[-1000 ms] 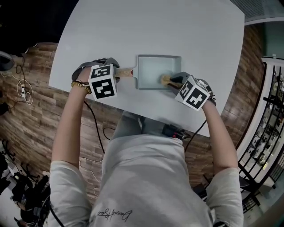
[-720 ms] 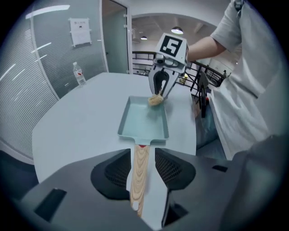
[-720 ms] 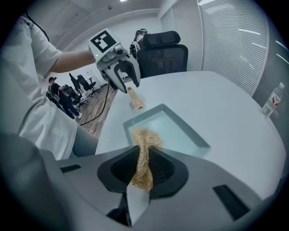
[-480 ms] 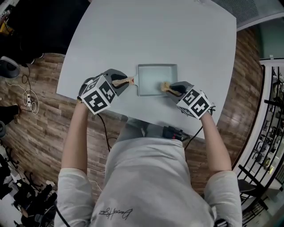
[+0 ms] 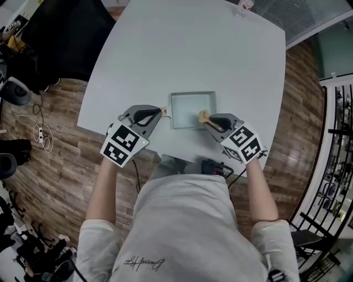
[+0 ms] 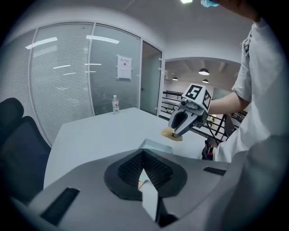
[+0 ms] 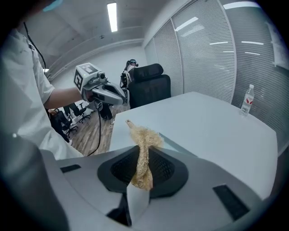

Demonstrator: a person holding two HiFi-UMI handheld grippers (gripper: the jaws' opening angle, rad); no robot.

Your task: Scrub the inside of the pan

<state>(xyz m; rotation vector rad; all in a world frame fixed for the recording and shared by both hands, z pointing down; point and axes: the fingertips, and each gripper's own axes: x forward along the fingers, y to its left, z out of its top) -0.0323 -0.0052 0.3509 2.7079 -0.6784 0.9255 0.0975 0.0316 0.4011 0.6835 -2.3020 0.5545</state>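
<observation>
A grey rectangular pan lies on the white table, its wooden handle pointing left. My left gripper is shut on that handle; in the left gripper view only a sliver of wood shows between the closed jaws, with a corner of the pan beyond. My right gripper is shut on a tan fibrous scrubber, whose tip sits at the pan's right side. The right gripper view shows the scrubber sticking up out of the jaws above the pan's rim.
A small water bottle stands at the table's far edge. A dark office chair stands off the left side. The table's near edge runs just below both grippers, with wooden floor around it.
The left gripper's jaws have shut on the pan's handle. The head view has shifted, so the pan and both grippers now sit lower in the frame. The right gripper still holds the scrubber.
</observation>
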